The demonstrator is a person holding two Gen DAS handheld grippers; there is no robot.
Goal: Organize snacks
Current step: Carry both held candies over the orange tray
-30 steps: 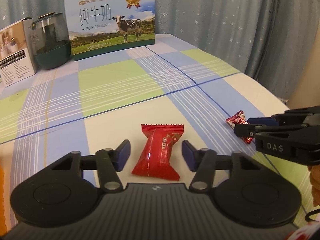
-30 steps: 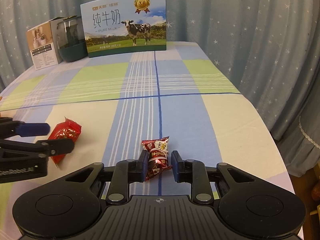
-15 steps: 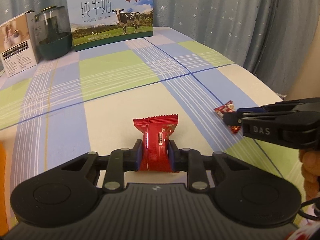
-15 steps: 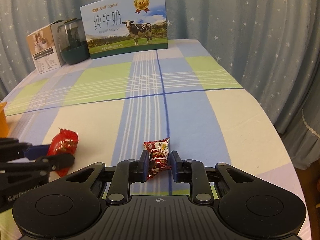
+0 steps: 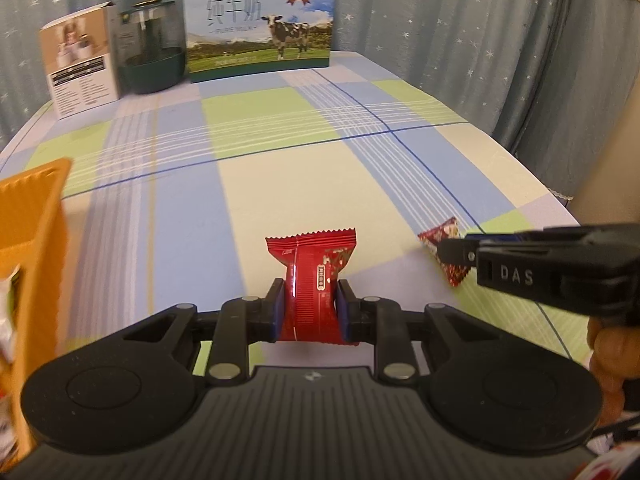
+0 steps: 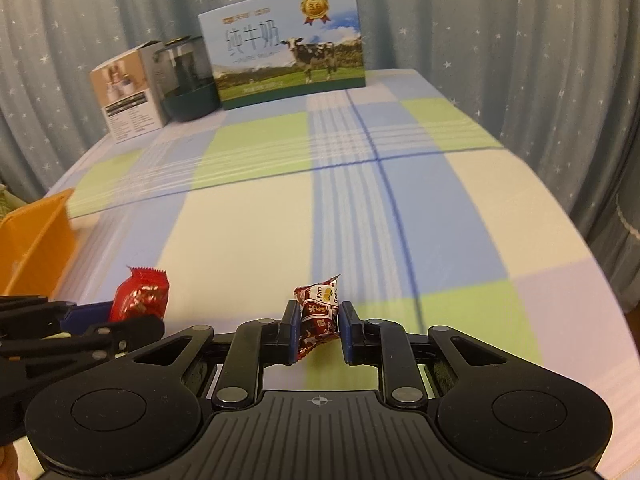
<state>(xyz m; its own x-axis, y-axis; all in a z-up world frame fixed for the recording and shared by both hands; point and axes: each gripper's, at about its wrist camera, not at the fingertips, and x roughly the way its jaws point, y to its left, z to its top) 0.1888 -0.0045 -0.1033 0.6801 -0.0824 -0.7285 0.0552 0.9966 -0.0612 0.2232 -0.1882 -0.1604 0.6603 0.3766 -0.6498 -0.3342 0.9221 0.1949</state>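
**Two wrapped snacks pinched, one in each tool**

While my left tool (image 5: pixel 310 312) pinches the red snack packet (image 5: pixel 312 280) across its waist, the packet stands clear of the tabletop (image 5: pixel 280 184), its long axis running straight ahead along the fingers and its serrated far end pointing away from me toward the milk carton (image 5: pixel 258 20). Both blue pads press on its sides, and the wrapper bulges out in front of them.

My right tool (image 6: pixel 318 330) is squeezed onto the small dark-red candy (image 6: pixel 318 312), a twisted wrapper with white and yellow print. It sits tilted between the pads, one pointed corner up and away, the other down toward me. From the left wrist view the same candy (image 5: pixel 444 250) shows at the tip of the right tool's black fingers, to the right of my packet.

Just to my left stands an orange bin (image 5: pixel 36 240), its wall close beside the left tool; the right wrist view shows it (image 6: pixel 36 236) at the tabletop's left edge. Nothing lies between the packet and that bin. A checked cloth of blue, green and cream covers the tabletop. At the far end stand the milk carton with its cow picture, a dark green pot with a clear lid (image 5: pixel 152 60) and a white product box (image 5: pixel 80 64), all well apart from both tools. Starred blue curtains (image 5: pixel 460 20) hang behind.
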